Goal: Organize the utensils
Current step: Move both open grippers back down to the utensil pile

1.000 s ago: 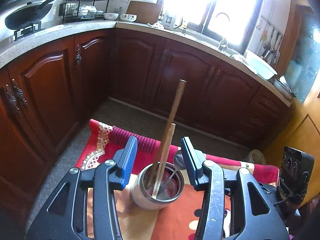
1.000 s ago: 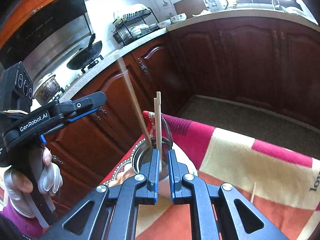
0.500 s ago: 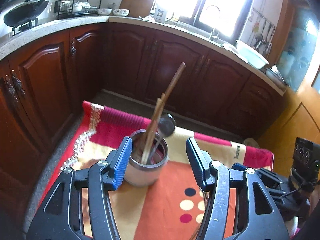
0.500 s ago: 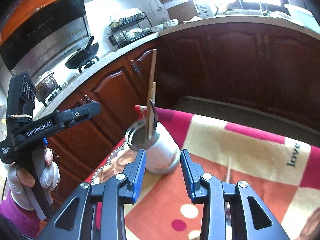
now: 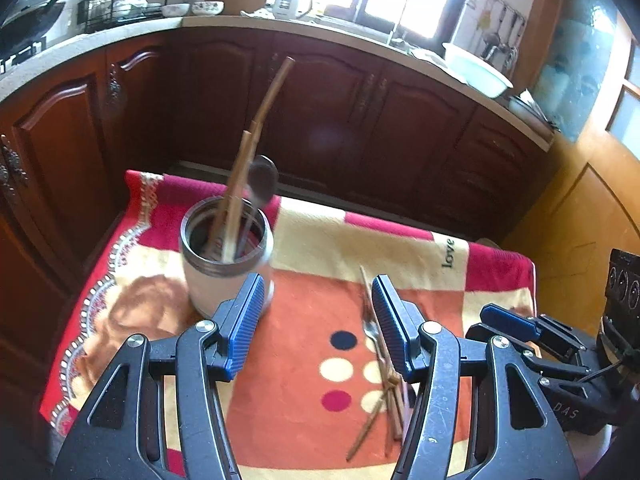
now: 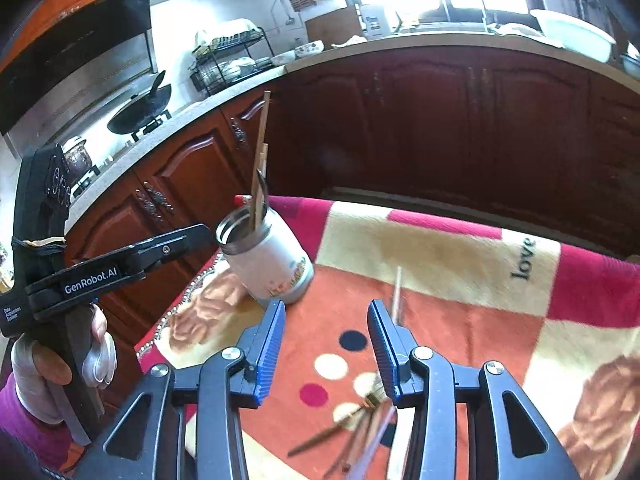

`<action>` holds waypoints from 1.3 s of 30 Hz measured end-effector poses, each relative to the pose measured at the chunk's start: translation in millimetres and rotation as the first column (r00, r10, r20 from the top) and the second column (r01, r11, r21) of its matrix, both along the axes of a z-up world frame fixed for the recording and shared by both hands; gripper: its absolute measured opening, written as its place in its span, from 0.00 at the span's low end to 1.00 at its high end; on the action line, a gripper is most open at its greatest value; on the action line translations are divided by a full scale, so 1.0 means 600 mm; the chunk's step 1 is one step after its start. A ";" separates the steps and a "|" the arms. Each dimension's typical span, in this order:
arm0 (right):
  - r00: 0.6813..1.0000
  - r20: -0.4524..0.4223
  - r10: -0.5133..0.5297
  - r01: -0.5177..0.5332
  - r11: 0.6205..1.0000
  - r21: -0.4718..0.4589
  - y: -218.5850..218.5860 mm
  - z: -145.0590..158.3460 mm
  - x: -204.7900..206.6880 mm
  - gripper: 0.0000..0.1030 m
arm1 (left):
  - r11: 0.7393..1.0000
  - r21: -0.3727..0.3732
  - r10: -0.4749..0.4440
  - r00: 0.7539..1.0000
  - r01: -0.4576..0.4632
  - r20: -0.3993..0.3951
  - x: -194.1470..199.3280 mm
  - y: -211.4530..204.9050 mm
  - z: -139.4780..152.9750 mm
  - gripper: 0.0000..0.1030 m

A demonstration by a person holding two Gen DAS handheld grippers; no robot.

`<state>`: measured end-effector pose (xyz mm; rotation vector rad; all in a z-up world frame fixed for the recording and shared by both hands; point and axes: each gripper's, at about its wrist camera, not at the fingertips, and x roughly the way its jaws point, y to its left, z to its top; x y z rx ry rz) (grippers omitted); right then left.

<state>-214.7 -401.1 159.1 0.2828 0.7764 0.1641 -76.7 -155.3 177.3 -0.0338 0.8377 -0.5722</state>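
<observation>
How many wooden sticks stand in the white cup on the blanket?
3: one long stick rises highest and leans right; two shorter sticks stand side by side just left of it. All are in the white cup. More may be hidden inside.

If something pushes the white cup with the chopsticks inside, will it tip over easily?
Probably yes. The cup is narrow and stands on a soft blanket. The long chopsticks lean far above its rim, so the weight likely sits high. Its smooth side may also slip.
</observation>
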 end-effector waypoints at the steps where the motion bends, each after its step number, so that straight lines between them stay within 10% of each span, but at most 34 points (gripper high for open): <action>1: 1.000 -0.002 -0.006 0.006 1.000 0.001 -0.005 -0.001 -0.005 0.40 | 1.000 -0.001 -0.005 1.000 0.005 -0.004 -0.003 -0.003 -0.001 0.54; 21: 0.986 -0.137 -0.095 0.102 0.994 0.041 -0.080 -0.117 -0.072 0.41 | 0.992 0.001 -0.123 0.968 0.126 -0.220 -0.043 -0.058 -0.132 0.54; 39: 0.979 -0.187 -0.079 0.102 0.988 0.115 -0.101 -0.174 -0.058 0.31 | 0.930 0.067 -0.324 0.894 0.360 -0.309 -0.055 -0.178 -0.240 0.52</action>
